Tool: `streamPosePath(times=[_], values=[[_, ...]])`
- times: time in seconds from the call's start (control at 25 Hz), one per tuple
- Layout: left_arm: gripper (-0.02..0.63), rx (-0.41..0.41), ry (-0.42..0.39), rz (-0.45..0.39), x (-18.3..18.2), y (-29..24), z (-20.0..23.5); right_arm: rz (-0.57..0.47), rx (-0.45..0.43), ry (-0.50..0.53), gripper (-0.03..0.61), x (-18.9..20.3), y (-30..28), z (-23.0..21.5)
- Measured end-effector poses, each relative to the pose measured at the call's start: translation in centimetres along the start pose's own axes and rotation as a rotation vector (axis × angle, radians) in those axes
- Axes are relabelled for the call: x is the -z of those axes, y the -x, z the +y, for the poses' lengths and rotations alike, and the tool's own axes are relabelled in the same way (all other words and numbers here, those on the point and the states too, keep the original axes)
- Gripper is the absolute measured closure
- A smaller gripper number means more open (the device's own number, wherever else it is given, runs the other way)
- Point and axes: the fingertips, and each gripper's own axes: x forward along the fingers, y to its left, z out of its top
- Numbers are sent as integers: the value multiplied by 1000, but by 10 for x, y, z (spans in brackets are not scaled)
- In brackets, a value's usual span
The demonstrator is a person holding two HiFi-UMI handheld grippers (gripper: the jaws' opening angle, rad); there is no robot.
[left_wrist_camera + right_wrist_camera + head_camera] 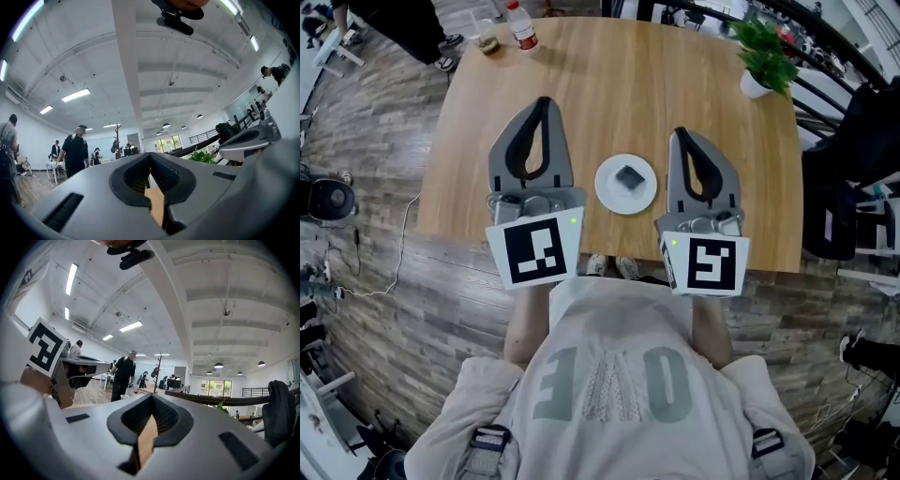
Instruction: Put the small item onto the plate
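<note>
Seen from above, a wooden counter [609, 84] fills the middle of the picture. At its far left corner stand a cup [487, 38] and a red-capped bottle [522, 25]. Nearer, the left tongs [545, 103] lie over the counter with the tips pressed together and nothing between them. Just to their right sits a white plate [607, 193], near the counter's front edge, between the two tools. The small item [629, 177], dark and squarish, lies on the plate's middle. The right tongs [679, 135] are just beside the plate, also closed and empty. A potted green plant [766, 54] stands at the far right corner.
</note>
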Motion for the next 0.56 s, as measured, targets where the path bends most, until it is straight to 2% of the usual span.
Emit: streamPosePath(times=[0.56], values=[[604,38,66,19,7,-3,-4,18,17,-19,561,3,5,-2]])
